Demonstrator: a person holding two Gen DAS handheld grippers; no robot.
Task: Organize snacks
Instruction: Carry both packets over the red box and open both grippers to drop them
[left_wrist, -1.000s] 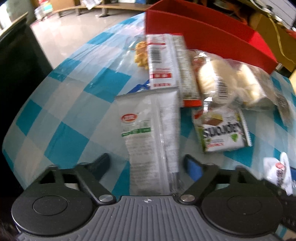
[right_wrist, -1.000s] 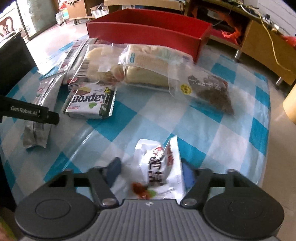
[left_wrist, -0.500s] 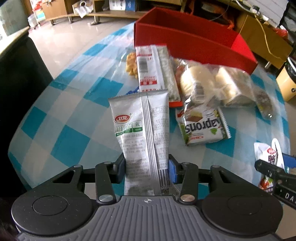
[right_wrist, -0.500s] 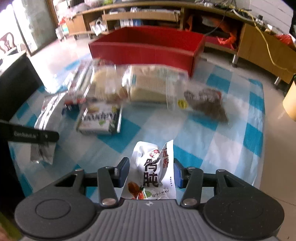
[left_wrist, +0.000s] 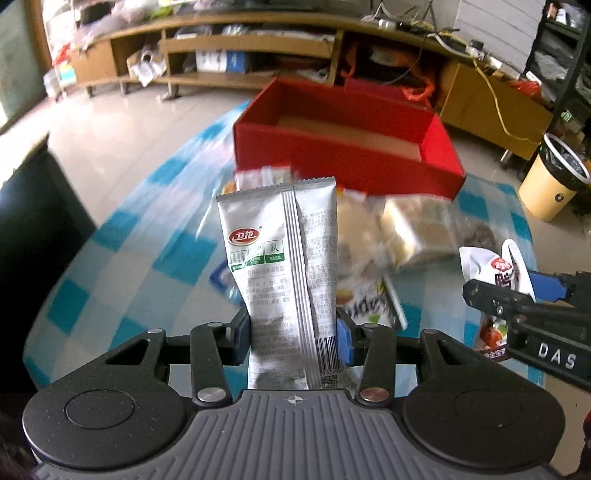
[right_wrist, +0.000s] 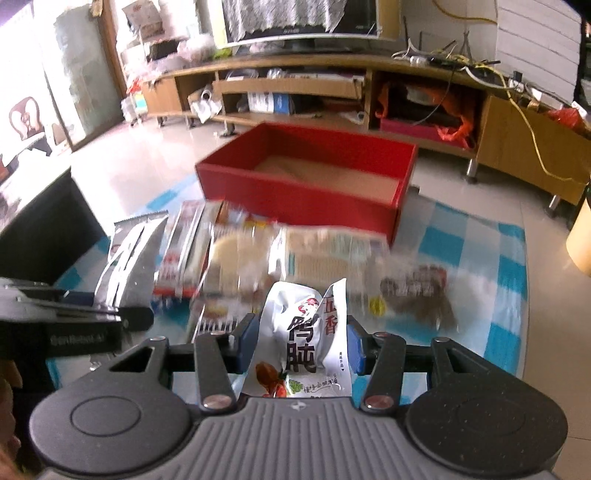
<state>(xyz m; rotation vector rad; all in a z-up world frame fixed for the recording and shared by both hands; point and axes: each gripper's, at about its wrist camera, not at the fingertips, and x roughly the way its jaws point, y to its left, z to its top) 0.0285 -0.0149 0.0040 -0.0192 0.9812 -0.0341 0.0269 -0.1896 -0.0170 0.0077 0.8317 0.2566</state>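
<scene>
My left gripper (left_wrist: 293, 338) is shut on a silver snack pouch (left_wrist: 284, 266) with a red logo, held upright above the table. My right gripper (right_wrist: 301, 347) is shut on a white snack bag (right_wrist: 306, 332) with black characters, also lifted. Each gripper shows in the other's view: the right gripper (left_wrist: 546, 291) with its white snack bag (left_wrist: 491, 269) at the right edge, the left gripper (right_wrist: 85, 306) with the silver snack pouch (right_wrist: 129, 262) at the left. An open red box (left_wrist: 347, 162) (right_wrist: 306, 188) stands at the table's far side, beyond both grippers, its brown floor bare.
Several snack packets (right_wrist: 258, 254) lie on the blue-checked tablecloth (left_wrist: 122, 258) between the grippers and the box: long red-white bars, clear bags of pale cakes, a dark-filled bag (right_wrist: 417, 295). A black chair (left_wrist: 33, 221) stands left, a yellow bin (left_wrist: 550, 177) right.
Both grippers closed on their packets, which lay on the table a second ago, and lifted them. Both views tilted up, so the box's inside and the room behind now show.
</scene>
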